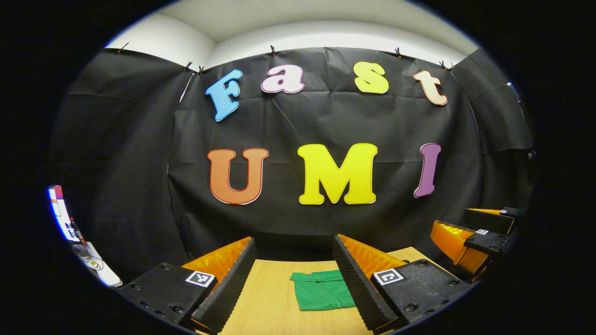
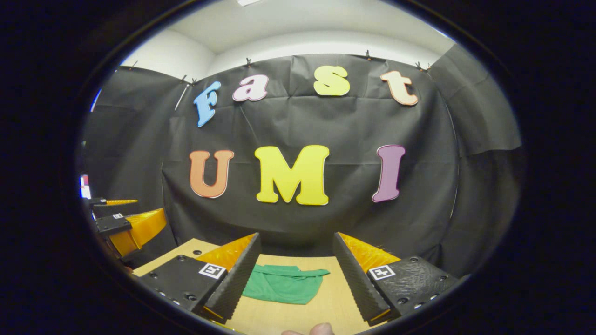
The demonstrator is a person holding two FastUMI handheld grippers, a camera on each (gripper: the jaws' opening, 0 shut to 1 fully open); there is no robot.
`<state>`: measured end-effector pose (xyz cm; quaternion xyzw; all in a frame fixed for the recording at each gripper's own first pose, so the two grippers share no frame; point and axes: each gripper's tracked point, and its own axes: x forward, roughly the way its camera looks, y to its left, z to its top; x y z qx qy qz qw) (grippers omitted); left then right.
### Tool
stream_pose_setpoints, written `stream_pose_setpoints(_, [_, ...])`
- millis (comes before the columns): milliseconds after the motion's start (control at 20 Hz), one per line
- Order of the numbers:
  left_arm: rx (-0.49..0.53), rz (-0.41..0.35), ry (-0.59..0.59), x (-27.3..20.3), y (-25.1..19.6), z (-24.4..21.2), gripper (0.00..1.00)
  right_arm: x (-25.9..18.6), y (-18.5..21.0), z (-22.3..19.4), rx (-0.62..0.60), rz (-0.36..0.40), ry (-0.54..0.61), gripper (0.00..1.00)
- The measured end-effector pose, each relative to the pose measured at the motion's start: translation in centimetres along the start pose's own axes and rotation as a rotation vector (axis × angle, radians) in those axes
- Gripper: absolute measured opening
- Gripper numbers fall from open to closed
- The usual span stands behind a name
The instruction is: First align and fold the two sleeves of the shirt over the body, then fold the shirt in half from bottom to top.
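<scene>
Presently we found the green shirt [image 1: 321,292] lying as a compact bundle on the counter [image 1: 270,302], ahead of and below both tools, and apparently already folded. We judged the main risk to be the fold slackening: the upper layer looked loose and creased at its far edge, so any brush from a descending finger could drag it open or skew the stack.

We noted the left hand-held gripper [image 1: 292,284] with its fingers well apart, holding nothing and clear of the cloth, the shirt framed between them and nearer its right finger.

We noted the right hand-held gripper [image 2: 294,279] likewise spread wide and empty, raised above the counter, the shirt lying ahead toward its left finger. A fingertip [image 2: 321,329] showed at the lower edge of the right gripper view.
</scene>
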<state>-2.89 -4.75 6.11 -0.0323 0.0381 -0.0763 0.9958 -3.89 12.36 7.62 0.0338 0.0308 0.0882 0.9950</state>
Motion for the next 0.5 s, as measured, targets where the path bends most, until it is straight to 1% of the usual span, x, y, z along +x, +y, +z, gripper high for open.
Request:
stream_pose_setpoints(100, [0.009,0.0,0.002,0.3,-0.2,0.0,1.0,0.1,-0.1,0.1,0.007,-0.012,-0.009,0.95])
stream_pose_setpoints(200, [0.006,-0.005,-0.001,0.4,-0.4,-0.2,1.0,0.4,0.2,-0.1,0.011,-0.007,-0.006,0.95])
stream_pose_setpoints(250, [0.004,-0.005,-0.003,0.5,-0.4,-0.2,1.0,0.5,0.2,-0.2,0.009,-0.003,-0.005,0.97])
stream_pose_setpoints(300, [0.005,-0.001,0.0,0.7,-0.3,-0.4,1.0,0.7,0.3,-0.2,0.007,-0.001,-0.002,0.95])
stream_pose_setpoints(350, [0.007,0.002,0.006,0.8,-0.3,-0.5,1.0,0.9,0.2,-0.4,0.003,-0.002,0.003,0.97])
stream_pose_setpoints(400, [0.008,0.004,0.006,1.0,-0.3,-0.5,1.0,1.0,0.1,-0.3,0.004,-0.003,0.002,0.95])
stream_pose_setpoints(500, [0.005,0.005,0.005,1.3,-0.5,-0.4,1.0,1.2,0.2,-0.2,0.002,-0.003,0.005,0.95])
